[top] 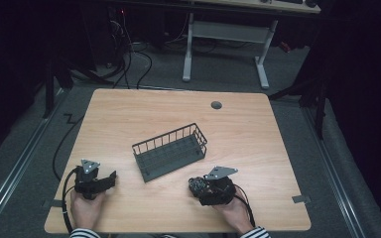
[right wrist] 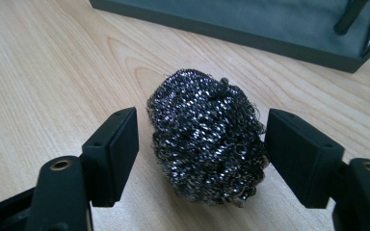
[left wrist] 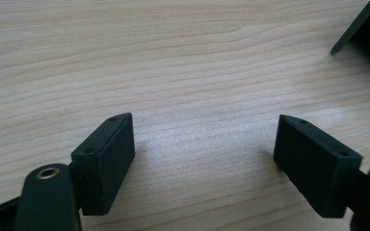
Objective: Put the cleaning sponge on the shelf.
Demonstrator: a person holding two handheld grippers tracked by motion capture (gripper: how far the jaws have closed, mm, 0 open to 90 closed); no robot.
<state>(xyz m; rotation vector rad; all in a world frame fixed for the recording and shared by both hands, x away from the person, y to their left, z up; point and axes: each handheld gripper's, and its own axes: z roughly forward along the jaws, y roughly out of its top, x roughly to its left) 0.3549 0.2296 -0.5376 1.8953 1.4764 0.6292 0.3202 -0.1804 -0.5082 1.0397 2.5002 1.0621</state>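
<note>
The right gripper (right wrist: 202, 159) stands with its jaws wide around a dark, shiny ball of steel wool (right wrist: 207, 137) lying on the pale wooden table (top: 248, 129), the right pad touching or nearly touching it, a gap at the left; a dark wire basket (top: 170, 151) sits just beyond; the left gripper (left wrist: 204, 163) is open and empty over bare wood.

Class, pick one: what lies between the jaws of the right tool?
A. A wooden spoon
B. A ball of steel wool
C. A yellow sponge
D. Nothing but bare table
B: the right gripper view shows a dark, shiny ball of steel wool on the table between the open jaws of the right tool.
</note>
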